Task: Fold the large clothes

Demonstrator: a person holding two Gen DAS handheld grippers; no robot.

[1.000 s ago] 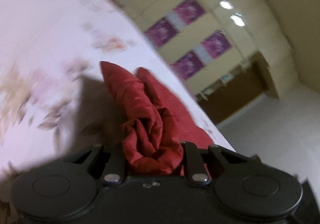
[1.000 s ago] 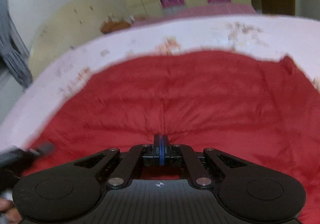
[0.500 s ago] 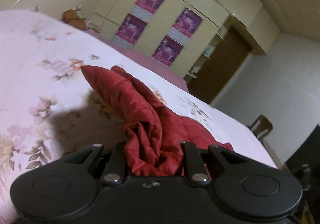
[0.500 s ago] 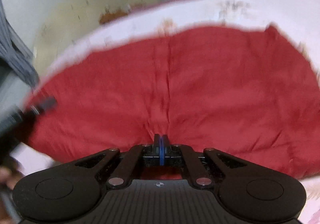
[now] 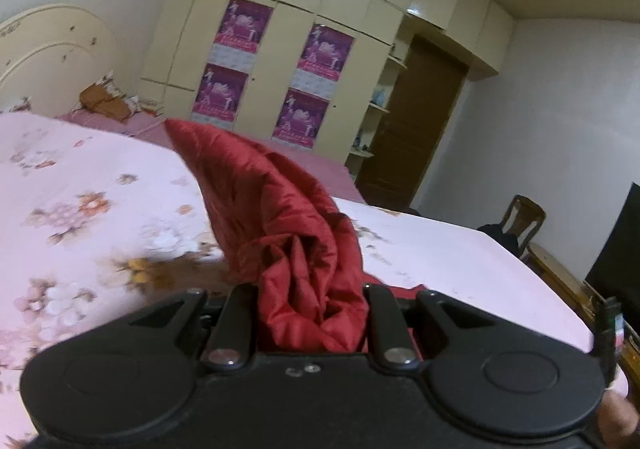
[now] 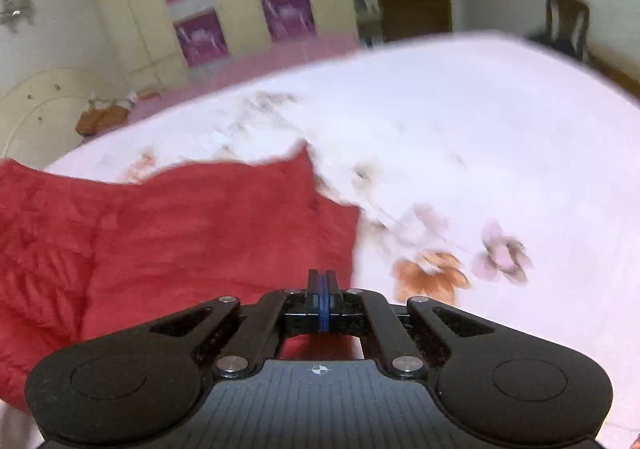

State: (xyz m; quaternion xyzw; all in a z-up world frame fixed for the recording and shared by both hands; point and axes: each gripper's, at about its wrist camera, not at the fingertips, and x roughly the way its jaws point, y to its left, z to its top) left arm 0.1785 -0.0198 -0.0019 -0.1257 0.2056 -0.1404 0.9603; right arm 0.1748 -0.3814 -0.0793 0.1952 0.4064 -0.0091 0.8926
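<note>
A large red quilted garment [image 5: 272, 201] lies on a bed with a pink floral sheet [image 5: 80, 209]. My left gripper [image 5: 312, 313] is shut on a thick bunch of the garment, which rises in a ridge away from the jaws. In the right wrist view the garment [image 6: 180, 233] spreads over the left half of the sheet [image 6: 480, 153]. My right gripper [image 6: 322, 289] has its jaws pressed together at the garment's near right edge; I cannot tell whether cloth is pinched between them.
A cream headboard [image 5: 48, 49] and a brown pillow [image 5: 100, 103] are at the far left. A cream wardrobe with purple posters [image 5: 280, 81], a brown door [image 5: 412, 121], a wooden chair [image 5: 520, 221] and a dark screen [image 5: 616, 249] stand beyond the bed.
My left gripper has tilted up and lifted the bunched cloth, so the room shows. My right gripper has swung right, so the garment now fills only the left of its view.
</note>
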